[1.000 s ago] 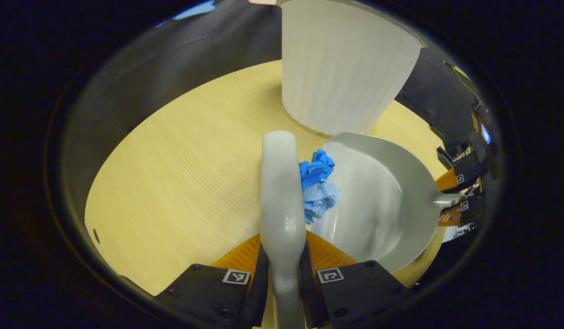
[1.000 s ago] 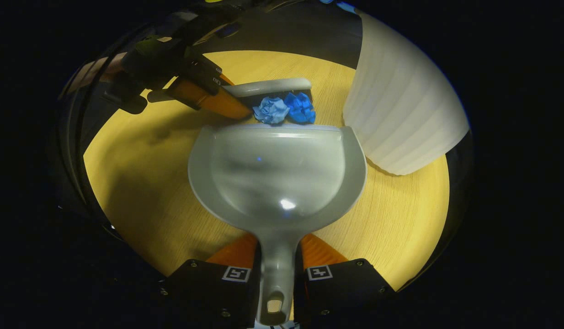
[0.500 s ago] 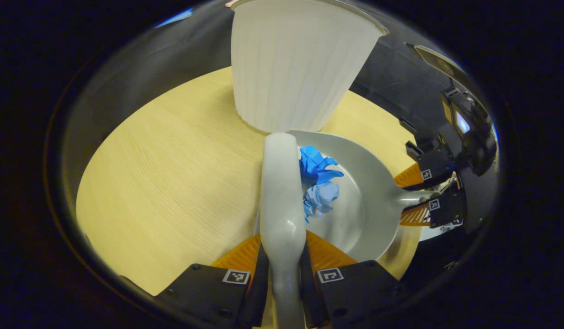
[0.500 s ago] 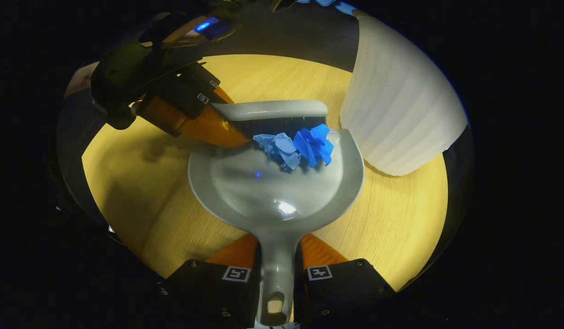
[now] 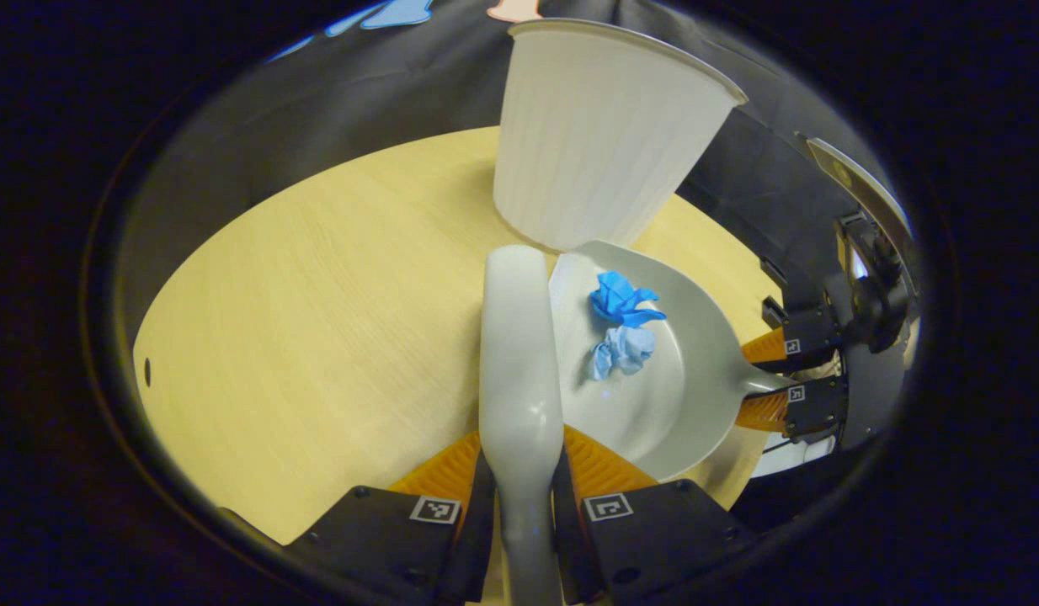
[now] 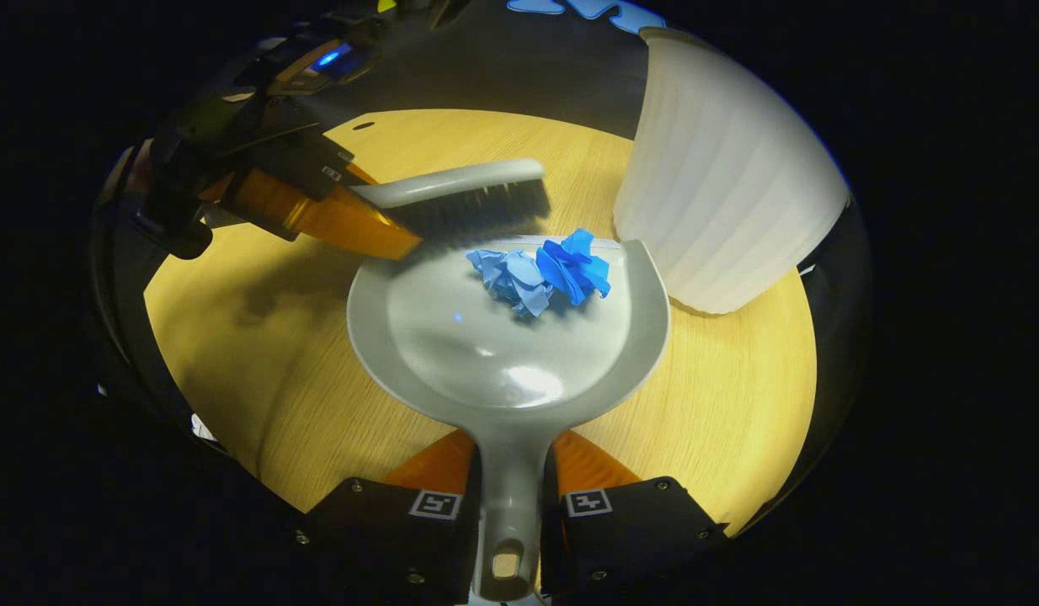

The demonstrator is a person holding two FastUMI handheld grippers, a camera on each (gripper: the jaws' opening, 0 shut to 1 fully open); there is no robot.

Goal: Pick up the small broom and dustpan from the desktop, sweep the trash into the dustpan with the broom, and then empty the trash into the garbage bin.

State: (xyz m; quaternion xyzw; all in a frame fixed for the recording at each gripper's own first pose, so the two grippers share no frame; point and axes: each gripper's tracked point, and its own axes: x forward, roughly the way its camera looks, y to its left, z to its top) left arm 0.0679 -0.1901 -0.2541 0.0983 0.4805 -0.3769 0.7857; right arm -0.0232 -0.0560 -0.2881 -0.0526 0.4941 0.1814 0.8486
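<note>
we see left gripper (image 5: 524, 505) clamping broom (image 5: 519, 353) | right gripper (image 6: 509, 513) clamping dustpan (image 6: 452, 337) | blue paper wads (image 6: 540, 269) in pan, beside bin (image 6: 721, 194)

Blk gripper (image 5: 524, 471), orange fingers (image 5: 599, 459), square markers

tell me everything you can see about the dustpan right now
The dustpan is pale grey, smooth and glossy like plastic, with a rounded scoop, raised rim and short handle ending in a hanging hole. The right gripper is shut on that handle. It lies roughly level at the wooden table, mouth pointing away, close to the white bin. Two crumpled blue paper balls sit inside near the open edge. The broom hangs just beyond, not touching.
</note>
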